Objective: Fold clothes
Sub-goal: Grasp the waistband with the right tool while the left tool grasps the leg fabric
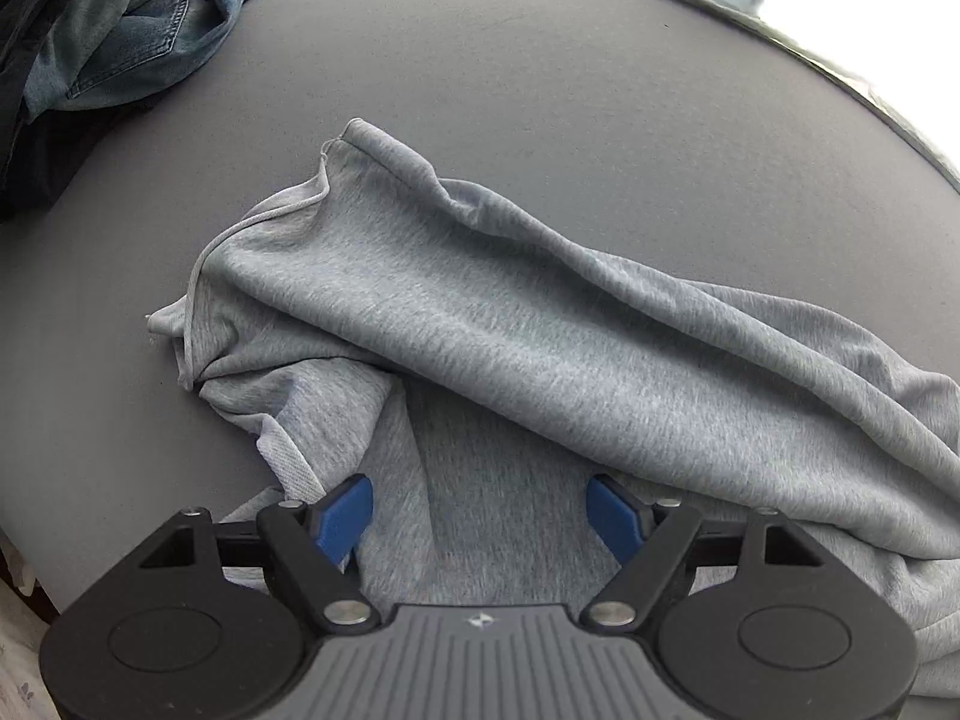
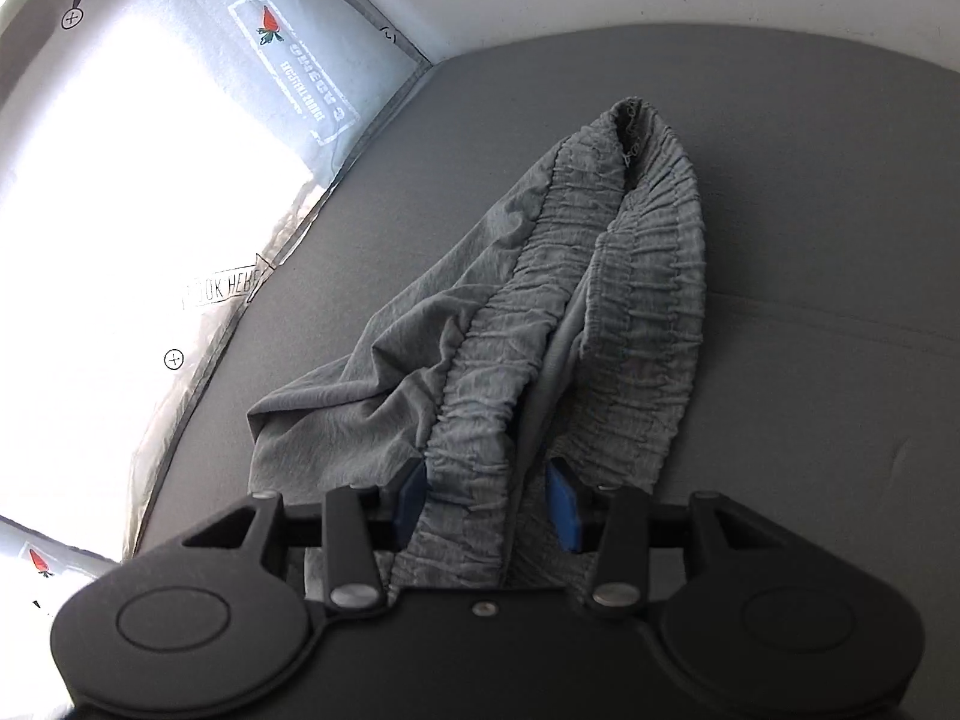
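Your left hand-held gripper is hanging low over the soft, light grey knit garment, and its blue pads are standing wide apart with cloth lying between them. It is gripping nothing. Your right hand-held gripper is also spread wide, and the garment's gathered, stretchy waistband is running up between its pads without being pinched.

The garment is lying rumpled on the flat grey tabletop. One long part is draped across the rest, and a thin hemmed edge is sitting at the far left end.

This cloth is looking light and floppy. It is going to sag and slide when you lift it, so one corner alone will not keep it flat. The waistband is thicker and ridged, so it is the best place to pinch. The hemmed edge is a good second spot. Pinch near the pad tips and catch both layers together.

A heap of blue denim and dark clothes is sitting at the far left corner.
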The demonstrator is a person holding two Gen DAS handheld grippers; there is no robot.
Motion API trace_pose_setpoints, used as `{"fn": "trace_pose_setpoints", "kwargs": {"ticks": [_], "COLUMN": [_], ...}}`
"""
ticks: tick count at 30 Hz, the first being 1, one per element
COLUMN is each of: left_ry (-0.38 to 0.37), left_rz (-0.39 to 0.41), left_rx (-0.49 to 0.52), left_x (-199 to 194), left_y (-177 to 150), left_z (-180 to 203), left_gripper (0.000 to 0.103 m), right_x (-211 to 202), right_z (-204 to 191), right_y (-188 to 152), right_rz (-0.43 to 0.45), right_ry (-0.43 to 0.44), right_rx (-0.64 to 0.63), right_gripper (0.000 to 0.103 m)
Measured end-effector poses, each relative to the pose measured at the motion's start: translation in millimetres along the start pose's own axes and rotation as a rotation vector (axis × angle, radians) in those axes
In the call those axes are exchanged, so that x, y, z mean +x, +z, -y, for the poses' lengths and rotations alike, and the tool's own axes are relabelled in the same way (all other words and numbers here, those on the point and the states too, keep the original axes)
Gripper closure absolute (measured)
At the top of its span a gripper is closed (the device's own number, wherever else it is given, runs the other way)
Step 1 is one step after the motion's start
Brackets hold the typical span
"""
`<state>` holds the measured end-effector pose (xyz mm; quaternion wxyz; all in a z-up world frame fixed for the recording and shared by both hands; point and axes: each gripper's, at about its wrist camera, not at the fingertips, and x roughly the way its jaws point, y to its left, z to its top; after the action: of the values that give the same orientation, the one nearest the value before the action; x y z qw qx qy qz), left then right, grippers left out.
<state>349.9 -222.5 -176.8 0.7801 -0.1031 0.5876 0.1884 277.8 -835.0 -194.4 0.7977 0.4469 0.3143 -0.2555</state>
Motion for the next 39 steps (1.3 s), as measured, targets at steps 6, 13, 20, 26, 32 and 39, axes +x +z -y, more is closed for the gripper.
{"fn": "trace_pose_setpoints", "kwargs": {"ticks": [6, 13, 20, 26, 32, 39], "left_ry": [-0.023, -0.033, -0.102, -0.086, -0.07, -0.132], "left_rz": [0.036, 0.131, 0.13, 0.068, 0.032, 0.181], "left_rx": [-0.071, -0.091, -0.232, -0.185, -0.207, -0.236], "left_x": [10, 13, 22, 46, 71, 39], "left_y": [31, 73, 110, 129, 139, 182], "left_z": [-26, -44, -71, -53, -39, -32], "left_gripper": [0.024, 0.024, 0.026, 0.051, 0.099, 0.101], "right_x": [-1, -23, -28, -22, -20, -21], "right_z": [-22, -53, -44, -39, -42, -54], "right_y": [-5, 38, 69, 77, 91, 130], "right_rz": [-0.006, 0.09, 0.137, 0.141, 0.164, 0.207], "right_ry": [-0.014, 0.023, -0.023, -0.02, 0.014, 0.09], "right_rx": [-0.083, -0.192, -0.164, -0.125, -0.118, -0.1], "right_gripper": [0.092, 0.097, 0.097, 0.098, 0.098, 0.099]}}
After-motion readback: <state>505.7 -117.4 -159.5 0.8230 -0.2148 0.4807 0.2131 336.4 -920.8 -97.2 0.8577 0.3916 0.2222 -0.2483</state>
